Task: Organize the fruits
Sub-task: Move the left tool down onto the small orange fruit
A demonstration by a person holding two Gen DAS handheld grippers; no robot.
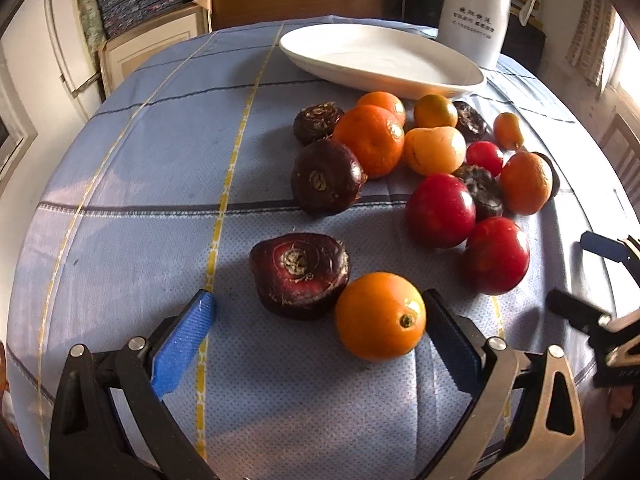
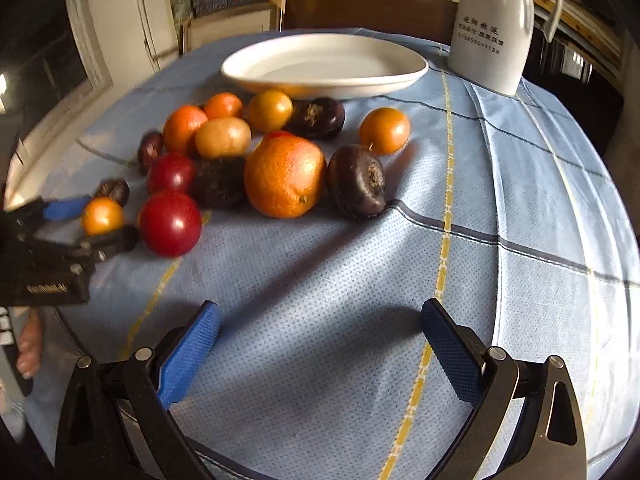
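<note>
tablecloth (image 2: pixel 360 280) – dotted woven cloth | plate (image 2: pixel 320 76) – glossy ceramic

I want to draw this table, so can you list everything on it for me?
Orange fruits: seven, orange to yellow-orange, mostly bunched before the plate; one lies nearer, apart.
Red fruits: three, shiny red, in the bunch.
Dark knobbly fruits: six as far as I can tell, purple-brown, mixed among the others.
Plate: one, white, empty, behind the fruit.
Jug: one, white with writing, beyond the plate.
Tablecloth: one, light blue with yellow and dark stripes.
Left gripper: one, blue pads, open around the nearest orange fruit.
Right gripper: one, blue pads, open over bare cloth.
</note>
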